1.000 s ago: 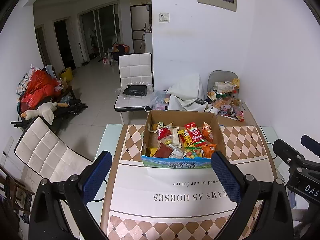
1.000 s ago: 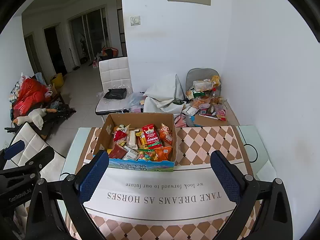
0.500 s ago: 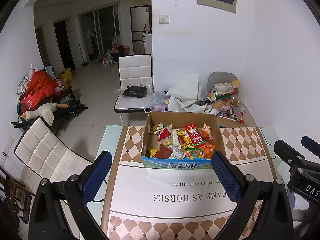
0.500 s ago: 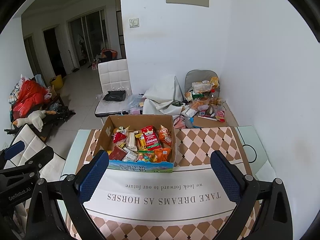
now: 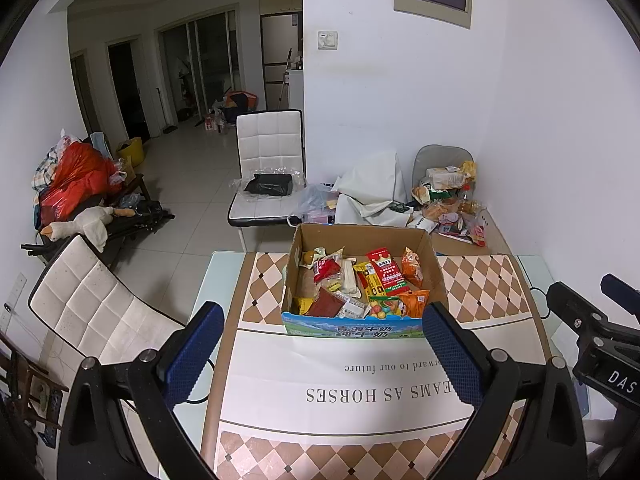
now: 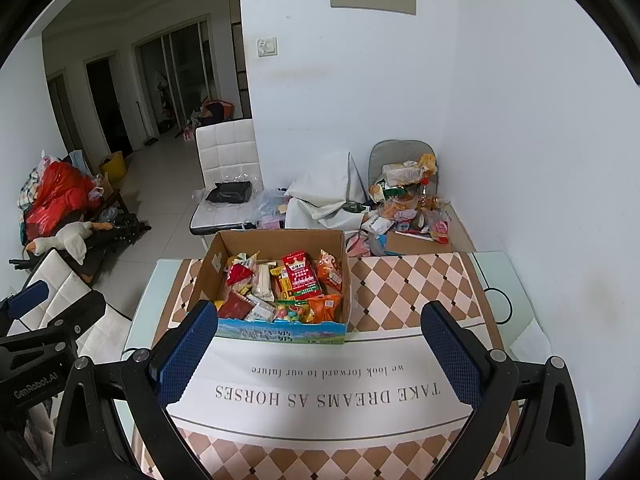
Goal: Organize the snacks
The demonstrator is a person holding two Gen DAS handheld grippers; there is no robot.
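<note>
A: Status? Both grippers – left gripper (image 5: 320,344), right gripper (image 6: 316,340) – spread wide, holding nothing, above the table (image 6: 400,280).
B: Snacks (image 6: 288,284) sit jumbled inside the cardboard box (image 6: 280,330). Could be packed or awaiting sorting – can't tell. Any pick: approach from above, one packet.

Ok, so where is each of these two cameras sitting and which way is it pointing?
Left wrist: rides the left hand-held gripper, looking forward and down over the table at the snack box; its own open blue fingers show, with the other gripper at right.
Right wrist: rides the right hand-held gripper, facing the same box from further right; its open fingers show, with the other gripper at left.
Shared: box, tablecloth, white chair.
</note>
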